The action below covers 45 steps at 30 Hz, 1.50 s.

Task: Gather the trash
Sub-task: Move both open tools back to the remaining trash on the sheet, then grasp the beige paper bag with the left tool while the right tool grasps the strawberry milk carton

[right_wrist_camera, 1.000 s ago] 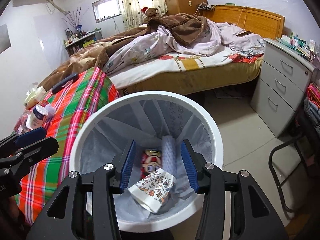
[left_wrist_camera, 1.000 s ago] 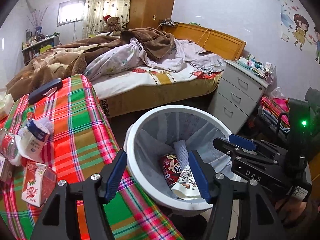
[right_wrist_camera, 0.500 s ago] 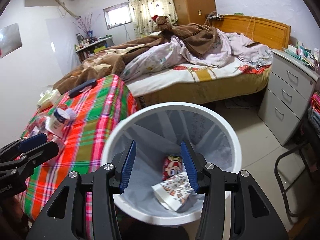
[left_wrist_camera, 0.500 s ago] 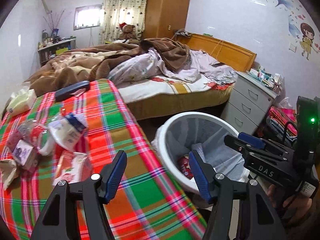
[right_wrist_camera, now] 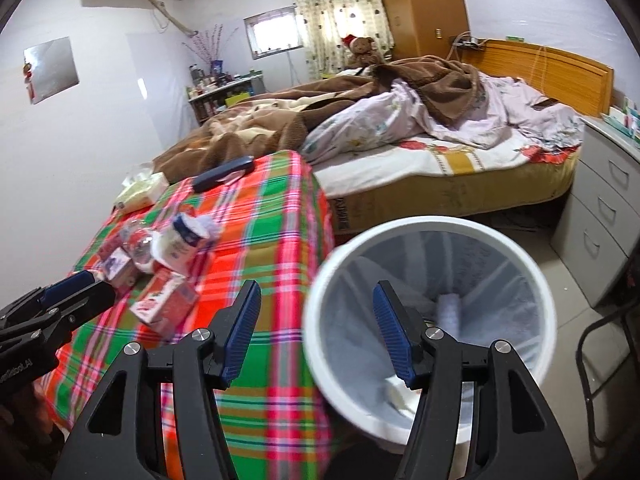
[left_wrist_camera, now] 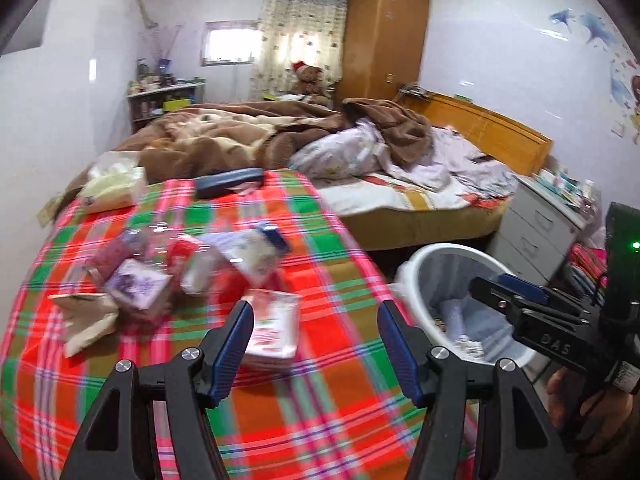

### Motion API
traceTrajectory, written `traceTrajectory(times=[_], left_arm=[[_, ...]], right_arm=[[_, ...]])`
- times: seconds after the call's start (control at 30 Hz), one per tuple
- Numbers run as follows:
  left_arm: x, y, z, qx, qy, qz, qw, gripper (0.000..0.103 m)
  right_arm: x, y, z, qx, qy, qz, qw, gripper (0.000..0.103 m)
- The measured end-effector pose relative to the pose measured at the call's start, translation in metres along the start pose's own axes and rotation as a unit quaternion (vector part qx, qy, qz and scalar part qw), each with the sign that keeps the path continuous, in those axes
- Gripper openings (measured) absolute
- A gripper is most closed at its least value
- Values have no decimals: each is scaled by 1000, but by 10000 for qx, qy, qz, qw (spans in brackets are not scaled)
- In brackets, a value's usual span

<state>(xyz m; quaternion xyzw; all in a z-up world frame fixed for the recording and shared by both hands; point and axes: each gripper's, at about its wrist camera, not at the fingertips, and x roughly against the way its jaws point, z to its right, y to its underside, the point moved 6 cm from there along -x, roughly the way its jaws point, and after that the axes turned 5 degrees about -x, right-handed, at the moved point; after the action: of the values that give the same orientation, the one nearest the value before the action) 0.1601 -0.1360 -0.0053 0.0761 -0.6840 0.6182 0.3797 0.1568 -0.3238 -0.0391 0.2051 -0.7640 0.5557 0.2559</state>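
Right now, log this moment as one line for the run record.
left hand-held gripper: open, empty, over table | right hand-held gripper: open, empty, beside bin | red carton: on plaid cloth, nearest left gripper

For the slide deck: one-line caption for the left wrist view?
Open left hand-held gripper over plaid tablecloth, facing red carton; white bin alongside.

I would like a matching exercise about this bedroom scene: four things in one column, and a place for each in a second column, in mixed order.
Things:
1. red and white carton
2. teddy bear
3. dark blue case
4. white trash bin

Places:
A. on the floor beside the table
B. at the far end of the plaid tablecloth
C. beyond the bed, near the curtain
D. on the plaid tablecloth, nearest the left gripper

Pairs: 1-D, 2-C, 3-B, 4-A
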Motion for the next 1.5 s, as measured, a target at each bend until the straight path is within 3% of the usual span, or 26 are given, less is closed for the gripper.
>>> traceTrajectory(times=[0.47, 0.7, 0.9, 1.23, 1.5], left_arm=[[24, 23, -130, 683, -879, 23, 9938, 65], [26, 30, -182, 767, -1178, -41, 9901, 66], [15, 29, -211, 644, -1228, -189, 9902, 66], [-17, 21, -252, 420, -979, -491, 9931, 66], [-44, 25, -256, 198, -515, -804, 9952, 66]], right_arm=[[-30, 19, -78, 174, -548, -471, 9972, 60], [-49, 27, -109, 274, -548, -695, 9957, 61], [-64, 28, -122, 177, -401, -789, 9959, 61], [-91, 32, -130, -105, 1, -1045, 9945, 62], [-107, 42, -138, 29, 197, -1379, 9902, 71]])
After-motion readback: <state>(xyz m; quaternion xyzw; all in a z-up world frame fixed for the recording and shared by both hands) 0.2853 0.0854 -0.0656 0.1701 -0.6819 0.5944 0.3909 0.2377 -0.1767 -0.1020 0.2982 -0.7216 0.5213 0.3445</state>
